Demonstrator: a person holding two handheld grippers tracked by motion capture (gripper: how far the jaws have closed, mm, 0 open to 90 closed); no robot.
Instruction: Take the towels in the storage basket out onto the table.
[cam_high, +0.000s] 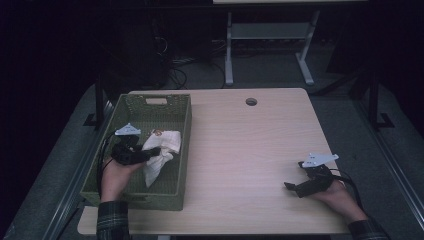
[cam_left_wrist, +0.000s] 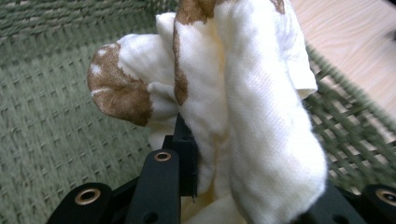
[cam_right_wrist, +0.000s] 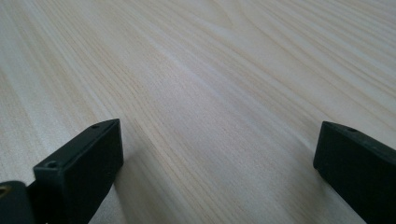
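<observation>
Cloth: I have a white cloth (cam_high: 159, 155) with brown patches in my left gripper; it is over the near half of the green basket, bunched at the grip with a loose end drooping toward the basket floor. In the left gripper view the cloth (cam_left_wrist: 252, 121) stands up between the black jaws, folds pressed together.
Left gripper: my left gripper (cam_high: 150, 152) is clenched on the cloth, jaws pinching the bundle from both sides, pointing right across the basket. The left hand (cam_high: 116, 175) comes in from the near edge, over the basket's near left part.
Basket: the green woven basket (cam_high: 185, 125) sits on the left side of the table, long side running near to far, a handle slot in its far wall. I see its weave (cam_left_wrist: 51, 121) behind the cloth.
Right gripper: my right gripper (cam_high: 291, 187) rests low at the near right of the table, well apart from the basket, pointing left. Its jaws stand wide apart with only bare wood between them, so it is released.
Table: the light wooden table (cam_high: 240, 150) has a round hole near its far edge; its grain (cam_right_wrist: 210, 93) runs under the right gripper.
</observation>
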